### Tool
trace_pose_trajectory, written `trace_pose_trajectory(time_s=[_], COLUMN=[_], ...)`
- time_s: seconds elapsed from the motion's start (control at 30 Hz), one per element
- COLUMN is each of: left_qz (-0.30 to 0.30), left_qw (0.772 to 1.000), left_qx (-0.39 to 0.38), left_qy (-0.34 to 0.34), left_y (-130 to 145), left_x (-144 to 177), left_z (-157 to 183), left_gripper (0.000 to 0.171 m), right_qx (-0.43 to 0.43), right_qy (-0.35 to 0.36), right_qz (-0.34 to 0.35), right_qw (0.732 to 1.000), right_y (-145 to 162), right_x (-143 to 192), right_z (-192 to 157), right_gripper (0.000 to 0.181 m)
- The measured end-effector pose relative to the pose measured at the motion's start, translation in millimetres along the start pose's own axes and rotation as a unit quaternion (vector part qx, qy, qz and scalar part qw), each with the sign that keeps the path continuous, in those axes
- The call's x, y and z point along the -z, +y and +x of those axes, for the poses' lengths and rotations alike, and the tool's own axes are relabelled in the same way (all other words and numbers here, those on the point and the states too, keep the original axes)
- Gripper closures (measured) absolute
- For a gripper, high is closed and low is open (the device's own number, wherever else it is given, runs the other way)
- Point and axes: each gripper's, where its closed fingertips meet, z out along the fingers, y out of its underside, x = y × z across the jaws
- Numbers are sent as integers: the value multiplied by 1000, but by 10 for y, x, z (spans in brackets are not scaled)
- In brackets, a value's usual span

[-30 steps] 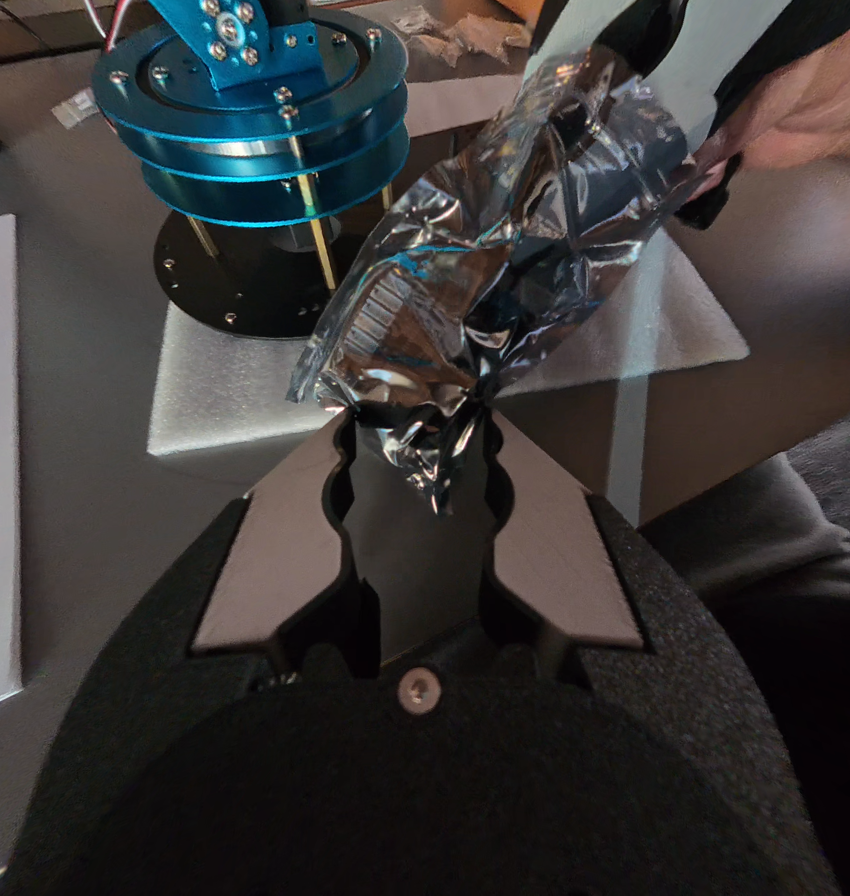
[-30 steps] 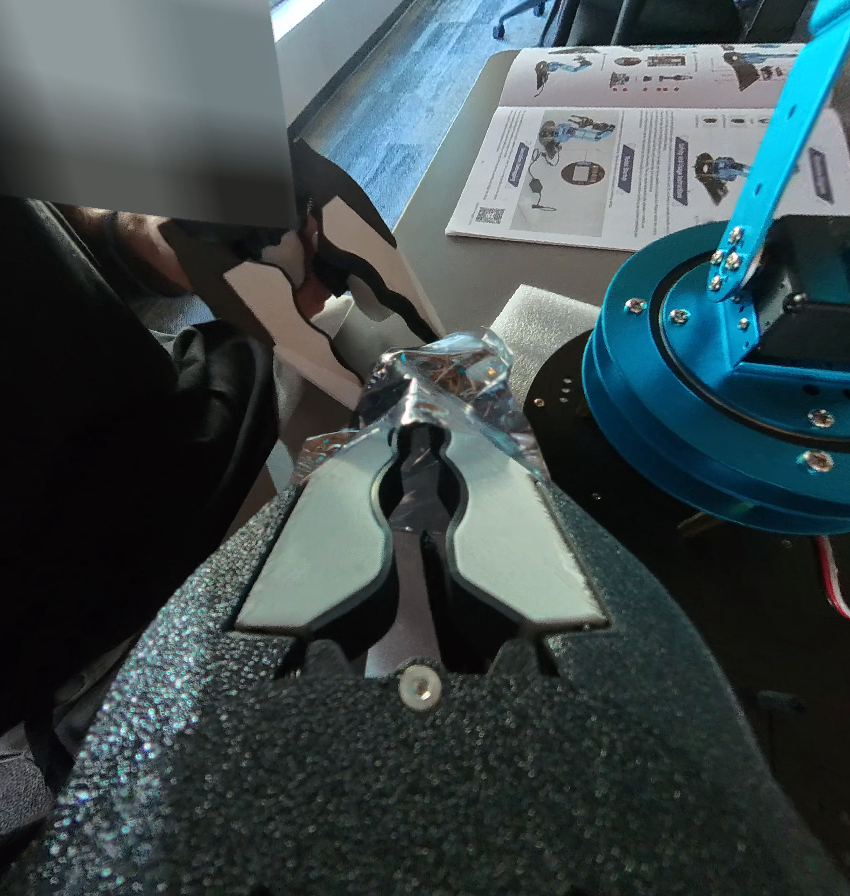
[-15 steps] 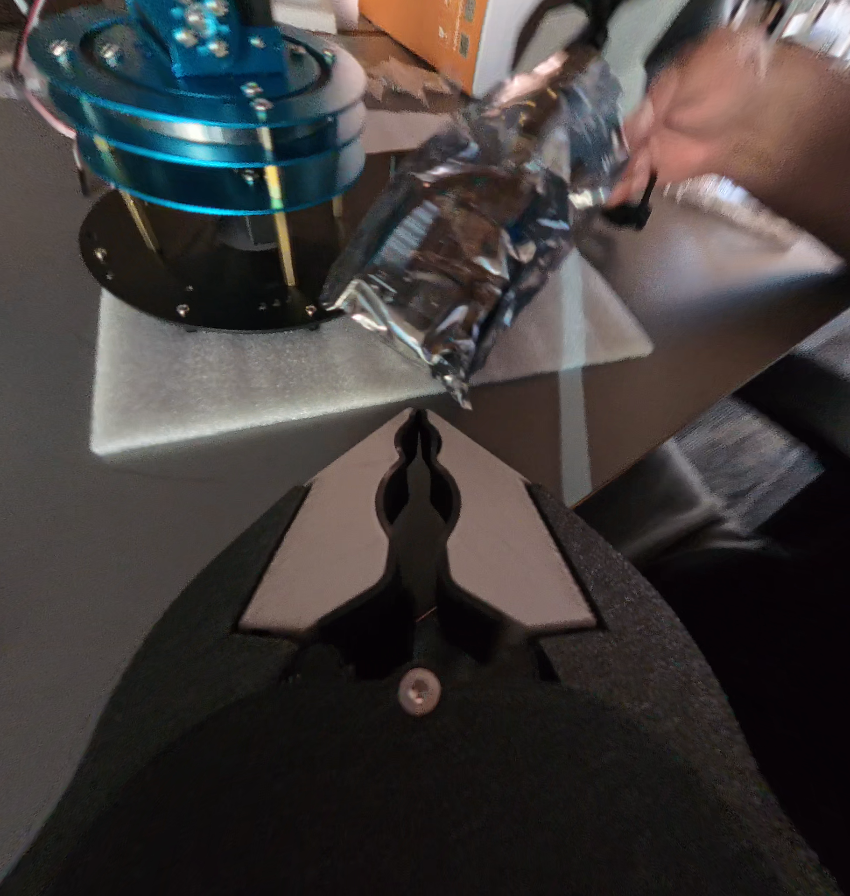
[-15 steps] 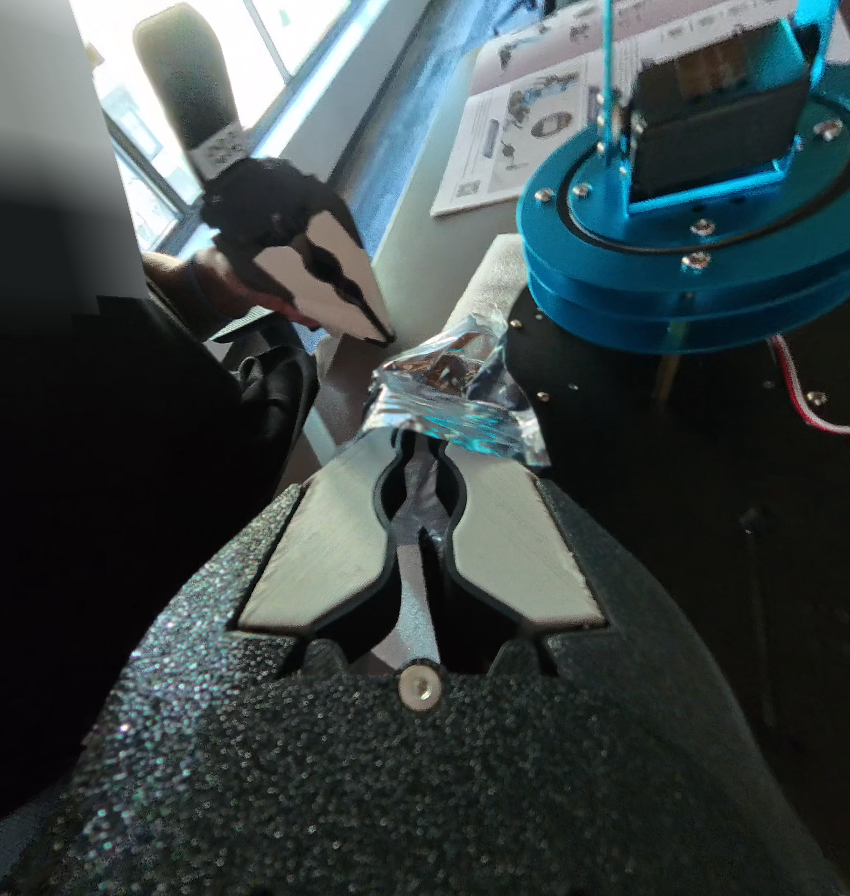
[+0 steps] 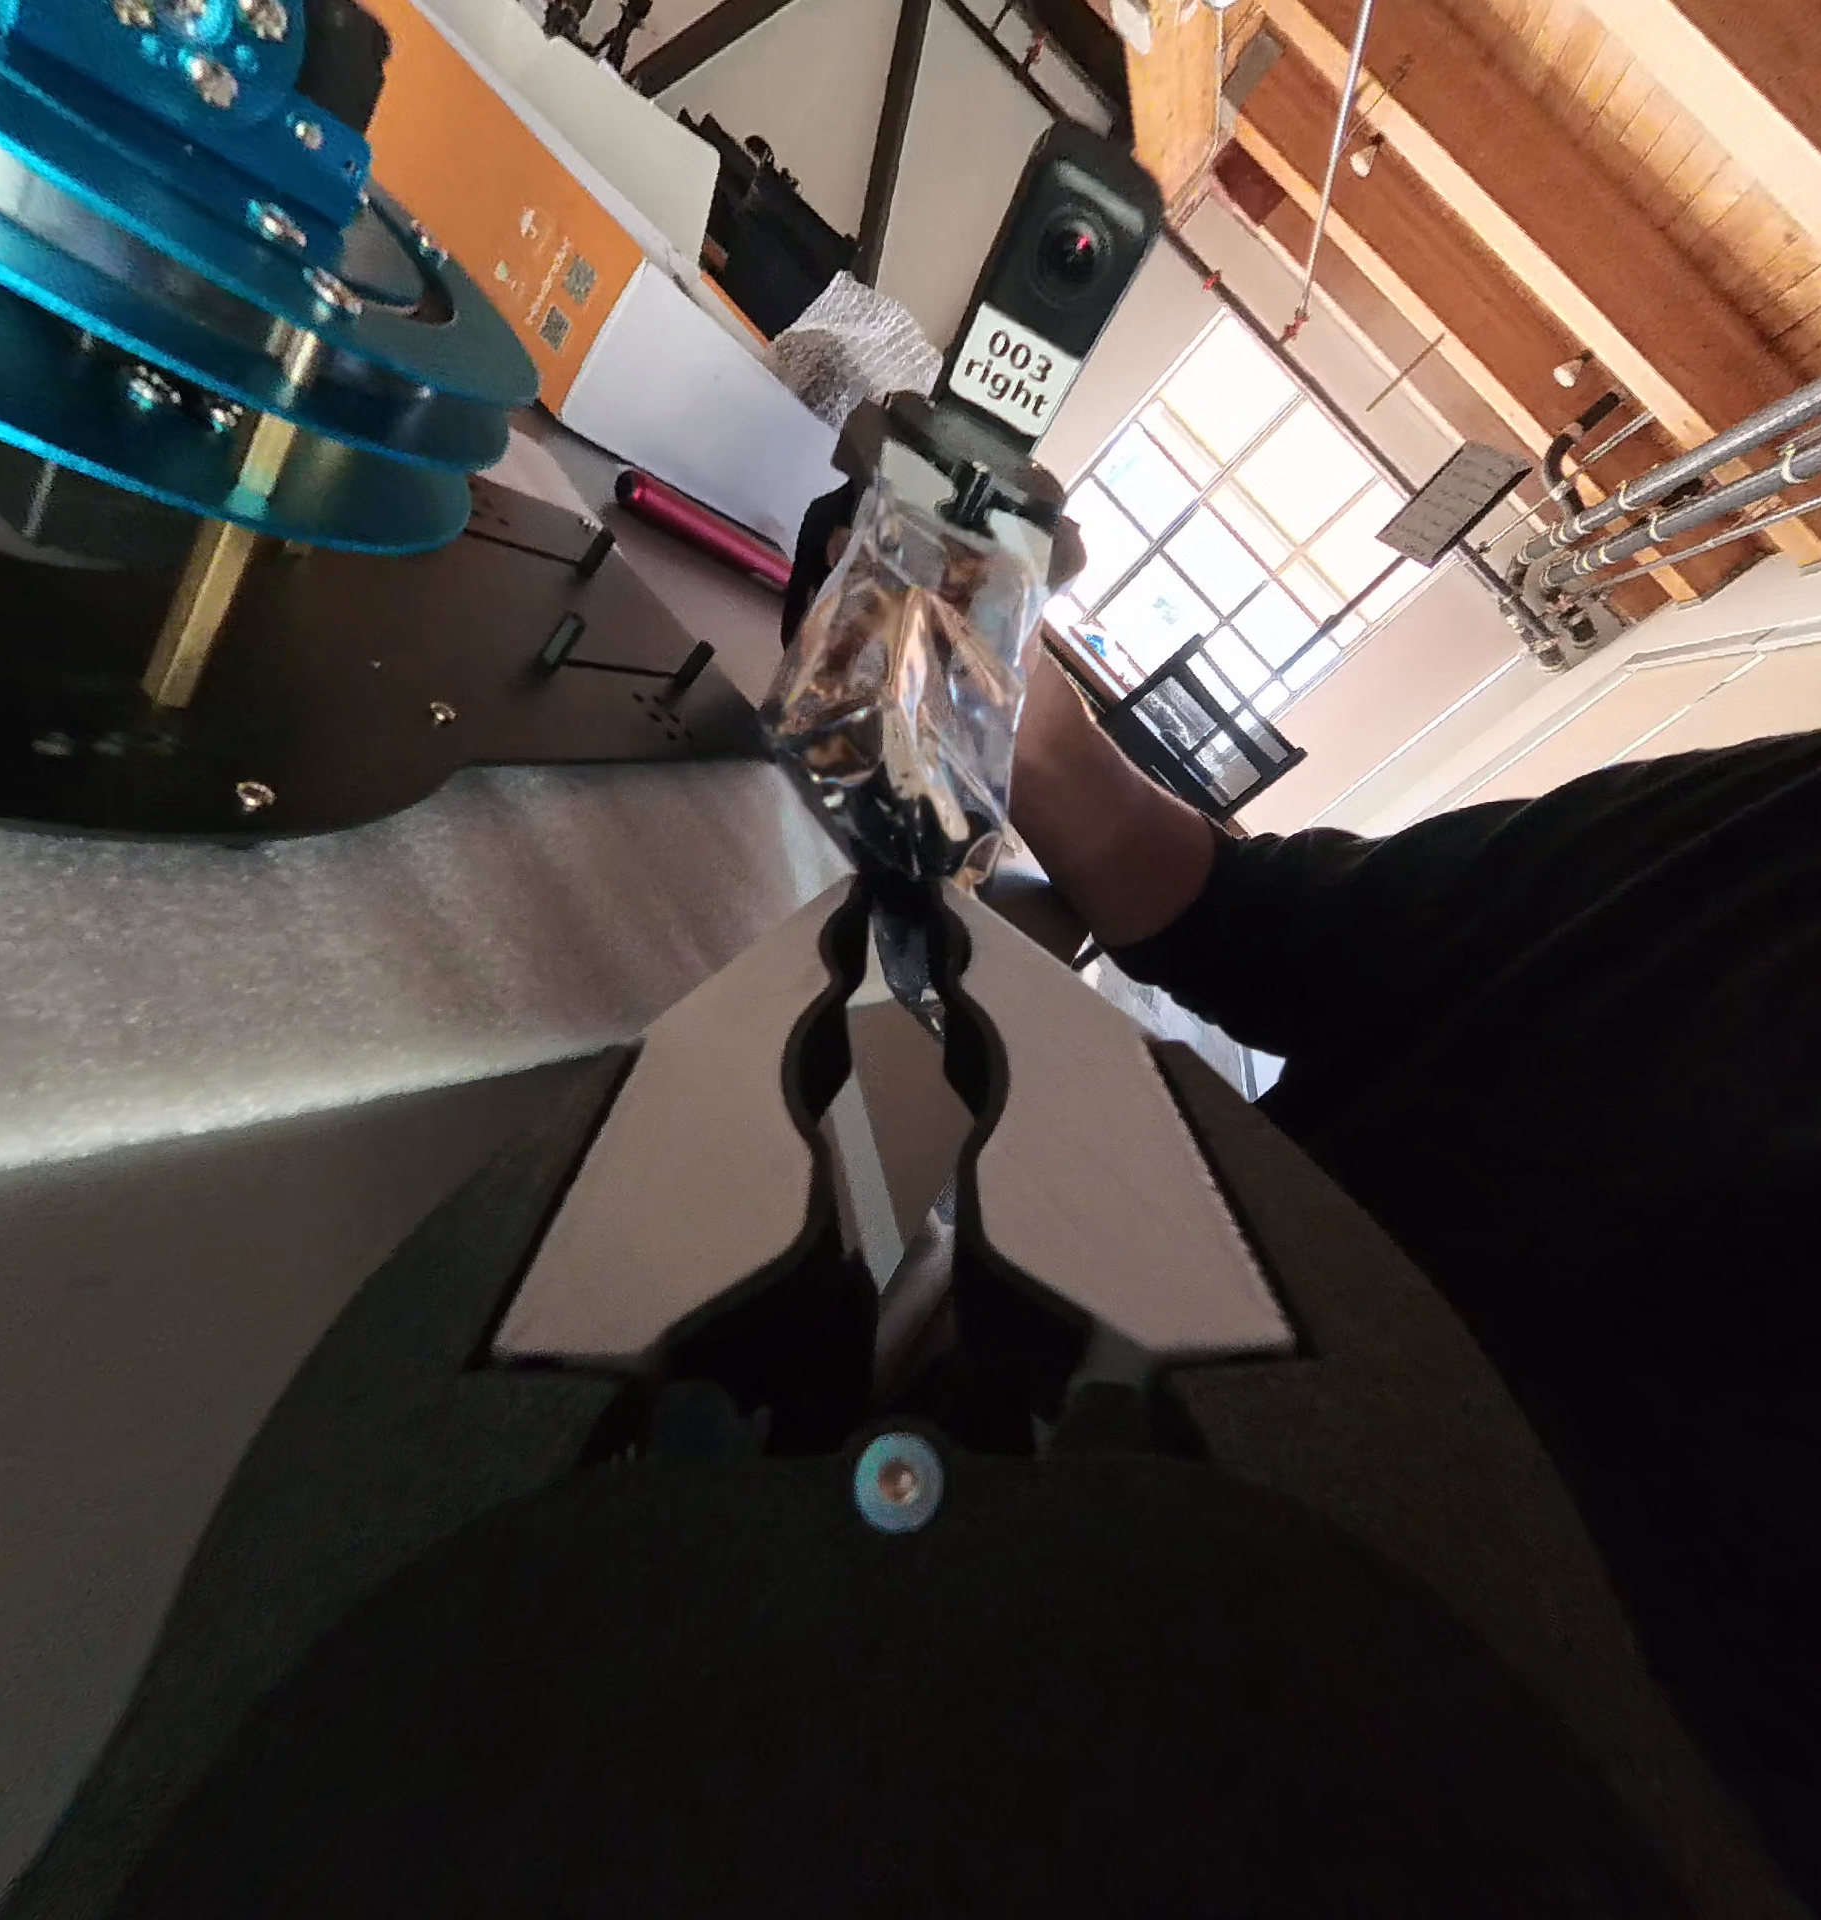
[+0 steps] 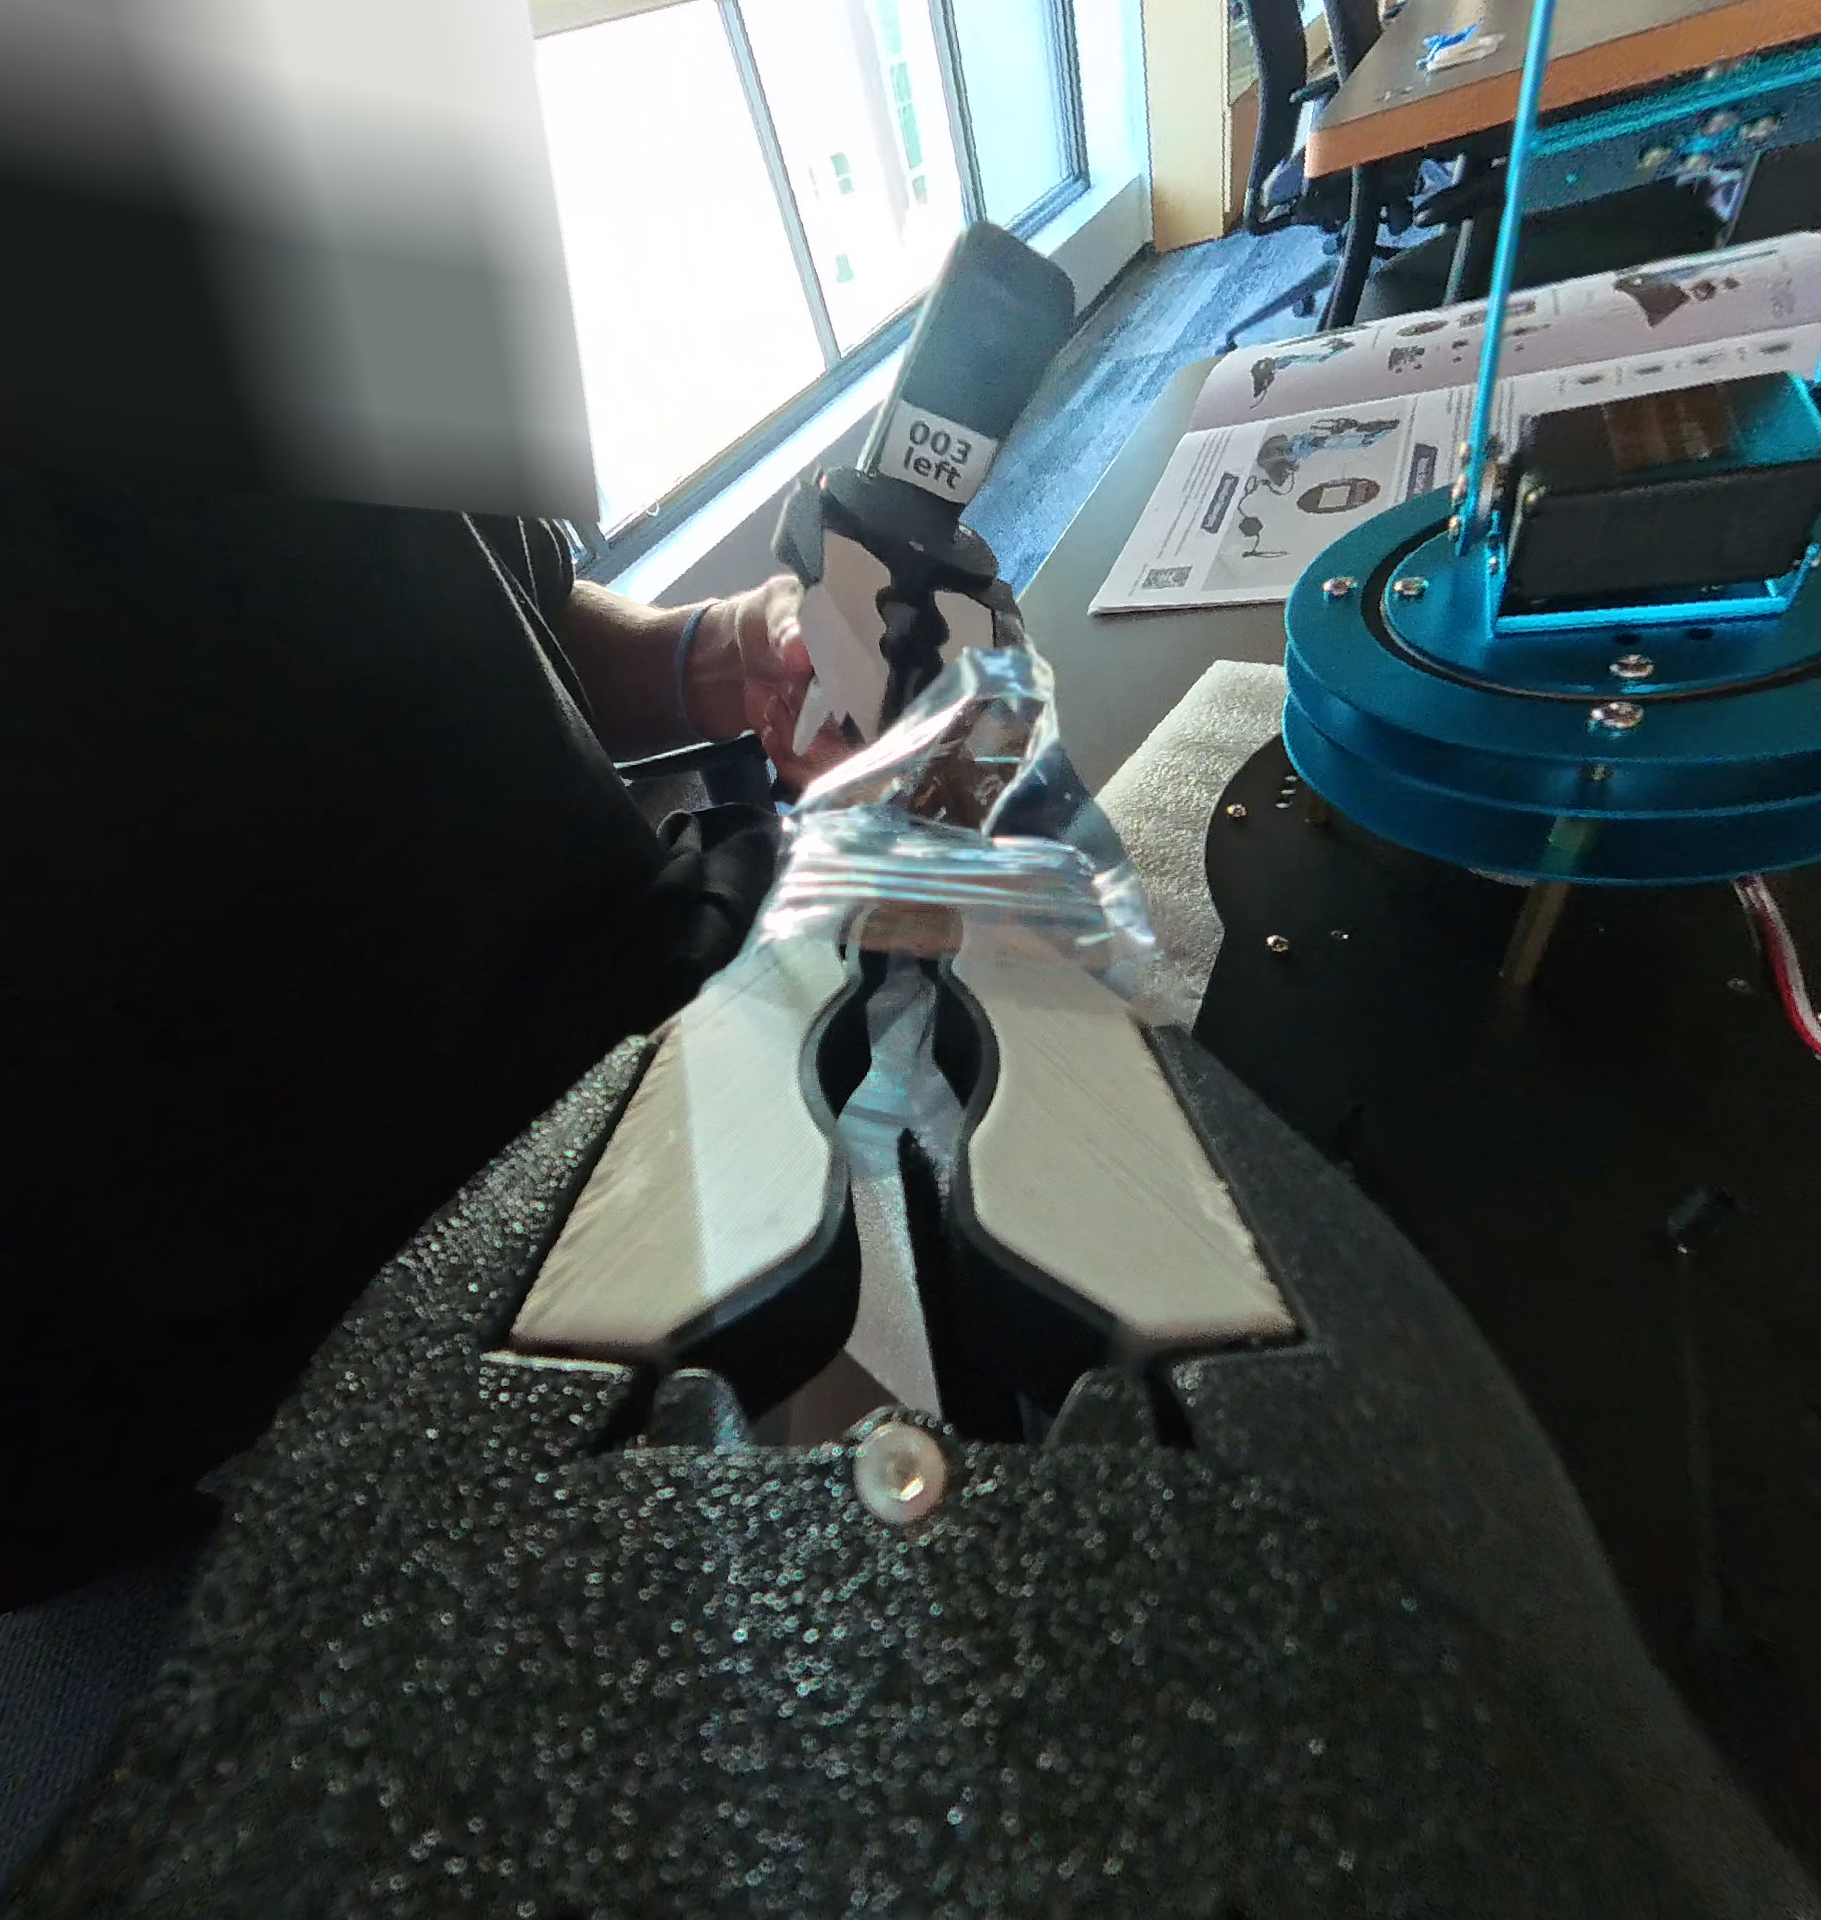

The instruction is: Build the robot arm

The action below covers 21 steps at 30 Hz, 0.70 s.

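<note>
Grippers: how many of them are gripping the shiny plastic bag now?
2. The left gripper is shut on one end of the bag. The right gripper is shut on the opposite end, beside the blue turntable.

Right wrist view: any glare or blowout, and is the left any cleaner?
Right wrist view: windows blown out white, shiny bag soft with glare streaks, the person's dark clothing crushed to black. Left wrist view: window also overexposed, strong wide-angle tilt, blue discs and foam sheet blurred; bag fairly sharp.
</note>
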Motion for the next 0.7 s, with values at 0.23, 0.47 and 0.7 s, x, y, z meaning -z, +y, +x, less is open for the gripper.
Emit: trace_pose_trajectory(time_s=[0.23,0.47,0.7], left_qz=[6,40,7], left_qw=[1000,998,997], left_qx=[-29,-30,-54], left_qy=[-7,-41,-49], left_y=[-12,-128,-72], left_x=[50,316,403], left_z=[16,-126,-161], left_gripper=[171,171,171], right_qx=[-3,-39,-50], right_qy=[-11,15,24], right_qz=[-3,19,-6], right_qw=[1000,999,998], right_y=[15,-10,92], right_x=[61,294,372], right_z=[-21,135,177], right_gripper=[179,179,179])
